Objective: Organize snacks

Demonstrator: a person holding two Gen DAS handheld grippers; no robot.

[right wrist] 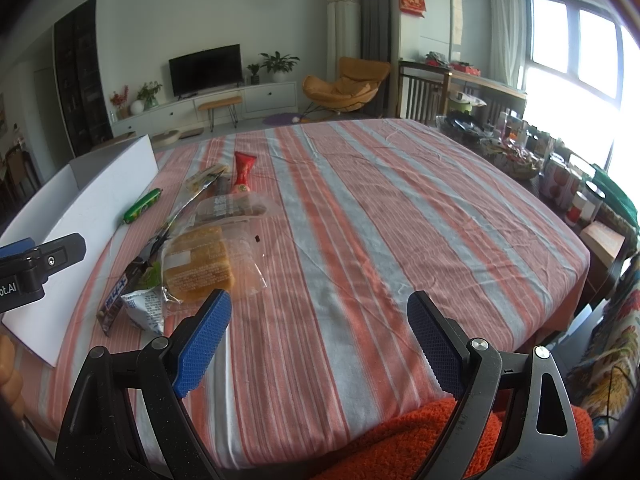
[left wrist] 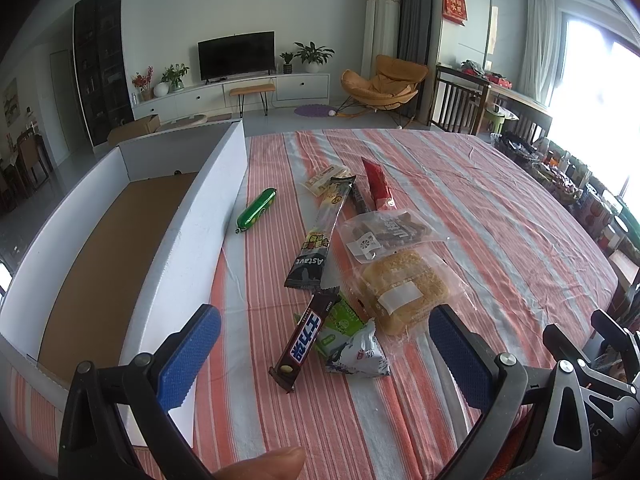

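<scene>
My left gripper (left wrist: 325,356) jaws wide apart, chocolate bar (left wrist: 303,338) lying between them | snacks near tabletop (left wrist: 500,220) left edge by box (left wrist: 188,248) | right gripper (right wrist: 319,344) jaws apart, holding nothing

My left wrist view sits low over the bench's (left wrist: 500,216) near edge, facing the far TV wall, close above the snack pile (left wrist: 352,264), with the white box (left wrist: 192,216) at left. My right wrist view sits further right, same heading, low over bare striped cloth. Both share the pile (right wrist: 200,248), the box wall (right wrist: 96,208) and the far room. Each frames its own hand-held gripper (left wrist: 324,356) (right wrist: 320,336) at the bottom.
</scene>
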